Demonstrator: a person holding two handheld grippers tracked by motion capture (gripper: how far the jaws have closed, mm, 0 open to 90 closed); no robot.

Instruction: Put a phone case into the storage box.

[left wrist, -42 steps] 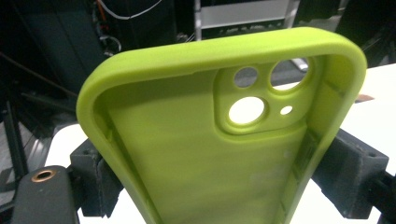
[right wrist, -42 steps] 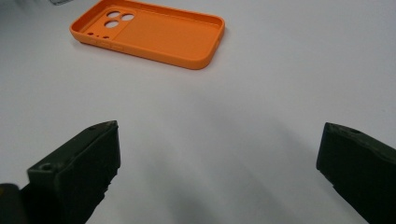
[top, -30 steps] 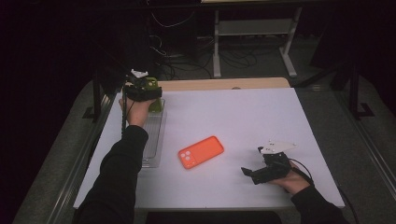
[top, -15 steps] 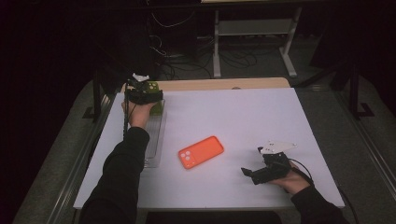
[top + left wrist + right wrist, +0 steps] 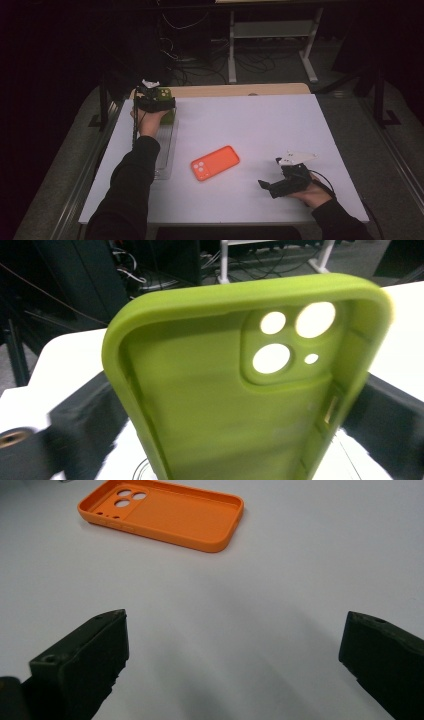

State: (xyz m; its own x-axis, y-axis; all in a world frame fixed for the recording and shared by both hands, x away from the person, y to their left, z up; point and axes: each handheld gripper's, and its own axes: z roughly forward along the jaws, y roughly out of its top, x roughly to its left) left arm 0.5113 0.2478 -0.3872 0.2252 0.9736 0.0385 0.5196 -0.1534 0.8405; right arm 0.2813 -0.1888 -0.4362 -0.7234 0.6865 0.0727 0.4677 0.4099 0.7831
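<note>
Left tool gripping green phone case, jaws just eased wider; right tool wide, empty, near orange phone case

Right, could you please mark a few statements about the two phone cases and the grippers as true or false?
1. The orange phone case lies flat on the white table, hollow side up. True.
2. The right gripper holds the orange phone case. False: its jaws are open and empty, and the case lies apart from them.
3. The green phone case is between the jaws of the left gripper. True; those jaws have just been opening.
4. The green phone case has no camera cutouts. False: several round holes show near one corner.
</note>
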